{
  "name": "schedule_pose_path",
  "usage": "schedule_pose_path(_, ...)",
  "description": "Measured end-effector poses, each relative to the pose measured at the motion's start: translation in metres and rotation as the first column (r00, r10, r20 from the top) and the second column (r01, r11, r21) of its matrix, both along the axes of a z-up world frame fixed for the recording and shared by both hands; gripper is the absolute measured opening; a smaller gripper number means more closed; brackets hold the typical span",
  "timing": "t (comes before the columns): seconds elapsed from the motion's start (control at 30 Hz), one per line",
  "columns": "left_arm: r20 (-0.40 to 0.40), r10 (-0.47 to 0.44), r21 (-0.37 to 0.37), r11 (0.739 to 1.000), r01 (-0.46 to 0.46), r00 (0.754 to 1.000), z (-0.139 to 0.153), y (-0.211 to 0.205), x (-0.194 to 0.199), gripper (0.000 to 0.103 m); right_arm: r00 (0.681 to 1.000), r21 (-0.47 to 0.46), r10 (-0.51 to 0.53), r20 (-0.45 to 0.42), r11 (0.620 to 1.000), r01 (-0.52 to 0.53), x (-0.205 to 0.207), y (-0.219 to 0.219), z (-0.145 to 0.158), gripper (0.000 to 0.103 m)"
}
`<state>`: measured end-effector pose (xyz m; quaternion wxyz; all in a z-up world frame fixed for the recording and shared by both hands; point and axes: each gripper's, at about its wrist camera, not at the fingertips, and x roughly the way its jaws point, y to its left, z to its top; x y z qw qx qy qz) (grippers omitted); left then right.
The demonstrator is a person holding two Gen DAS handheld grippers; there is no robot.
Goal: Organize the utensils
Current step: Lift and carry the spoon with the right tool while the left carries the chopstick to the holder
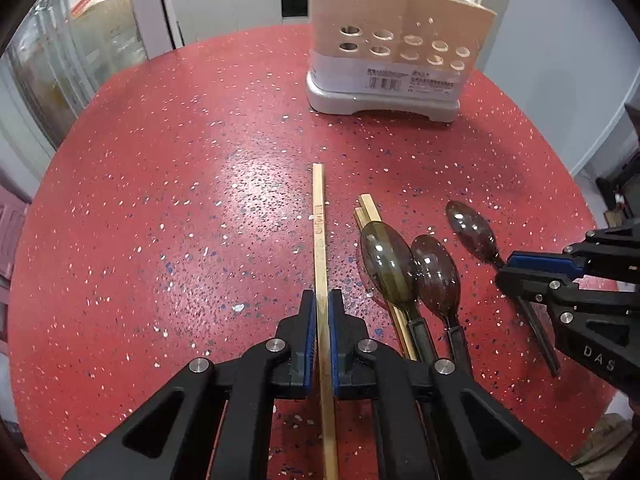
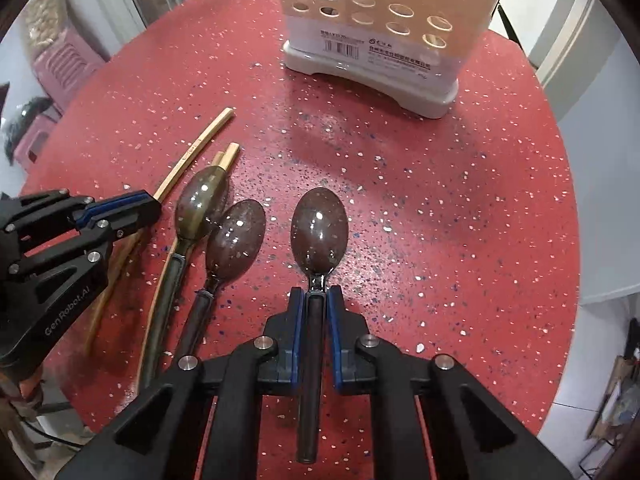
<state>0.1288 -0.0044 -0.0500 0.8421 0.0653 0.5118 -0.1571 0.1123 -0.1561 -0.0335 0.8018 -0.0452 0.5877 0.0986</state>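
Round red tabletop [image 1: 160, 200] with white and dark speckles, glossy, some glare near the middle. Around it: pale walls, glass-fronted panels at the far left, a pink slatted plastic stool [image 2: 66, 66] beside the table, dark oven-like unit in the background.

At the far side of the table stands a beige perforated plastic utensil holder [image 1: 394, 46] on a grey base, barcode sticker on its front wall. Stick ends show above its rim.

Left gripper [image 1: 323, 300]: blue-padded jaws closed tight on a single pale wooden chopstick [image 1: 319, 216], gripped partway along, far end pointing toward the holder.

Right gripper [image 2: 316, 294]: jaws pinched on the dark handle of a translucent brown plastic spoon [image 2: 319, 228], just behind the bowl, bowl facing up and pointing toward the holder.

Lying on the table between the two grippers:
- two more translucent brown spoons [image 2: 236, 238], side by side, bowls touching or overlapping
- a pair of wooden chopsticks [image 1: 368, 206] partly under the leftmost spoon's bowl, ends sticking out past it

Can't tell whether either held item is clear of the tabletop.
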Motion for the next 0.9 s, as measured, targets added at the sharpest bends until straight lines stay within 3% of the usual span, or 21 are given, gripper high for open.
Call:
schedule_pose_path(0.23,0.048,0.056,-0.092,0.994,-0.052,0.997,0.015,0.019,-0.015,0.032,0.998,0.156,-0.041,0.056,0.987,0.031,-0.014,-0.034,0.015,0.012)
schedule_pose_path(0.5,0.126,0.120,-0.170,0.981,-0.098,0.985,0.056,0.029,-0.022,0.032,0.976,0.299,-0.063,0.211,0.954,-0.003,-0.023,-0.054,0.068,0.012)
schedule_pose_path(0.67,0.173,0.151,-0.235,0.966,-0.108,0.973,0.090,0.030,-0.012,0.032,0.946,0.352,-0.093,0.312,0.936,-0.024,-0.019,-0.062,0.110,0.012)
schedule_pose_path(0.9,0.250,0.170,-0.289,0.953,-0.094,0.953,0.133,0.019,0.009,0.032,0.912,0.378,-0.131,0.389,0.925,-0.028,0.006,-0.069,0.144,0.012)
